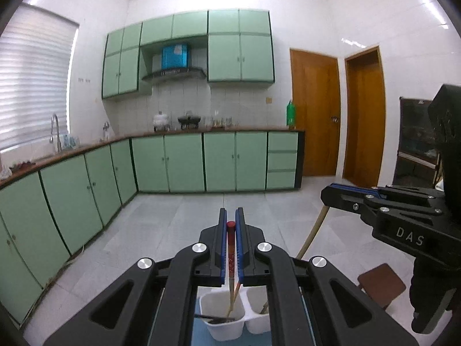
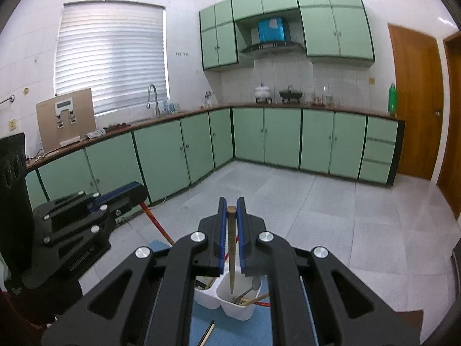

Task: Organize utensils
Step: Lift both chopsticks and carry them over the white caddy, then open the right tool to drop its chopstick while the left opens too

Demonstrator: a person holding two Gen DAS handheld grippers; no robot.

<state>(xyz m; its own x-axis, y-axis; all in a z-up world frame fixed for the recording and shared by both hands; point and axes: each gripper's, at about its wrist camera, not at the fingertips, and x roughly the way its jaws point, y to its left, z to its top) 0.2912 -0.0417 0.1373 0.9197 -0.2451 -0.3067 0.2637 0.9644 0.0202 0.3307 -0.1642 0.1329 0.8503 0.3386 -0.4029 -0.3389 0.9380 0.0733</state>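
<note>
1. The left gripper (image 1: pixel 231 225) is clamped on a red-topped chopstick (image 1: pixel 230 248), its tip down in the left cup of the white holder (image 1: pixel 222 331).
2. The right gripper (image 2: pixel 231 210) pinches a brown wooden stick (image 2: pixel 232 248) over the right cup, beside a spoon (image 2: pixel 250 287).
3. The holder stands on a blue mat (image 2: pixel 259 325).

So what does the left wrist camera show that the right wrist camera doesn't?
Only the left wrist view shows the red-tipped chopstick clamped in the left gripper, plus a brown stool. Only the right wrist view shows the plain brown chopstick held in the right gripper, a spoon in the holder and a loose chopstick on the blue mat. Both show the white two-compartment holder.
</note>
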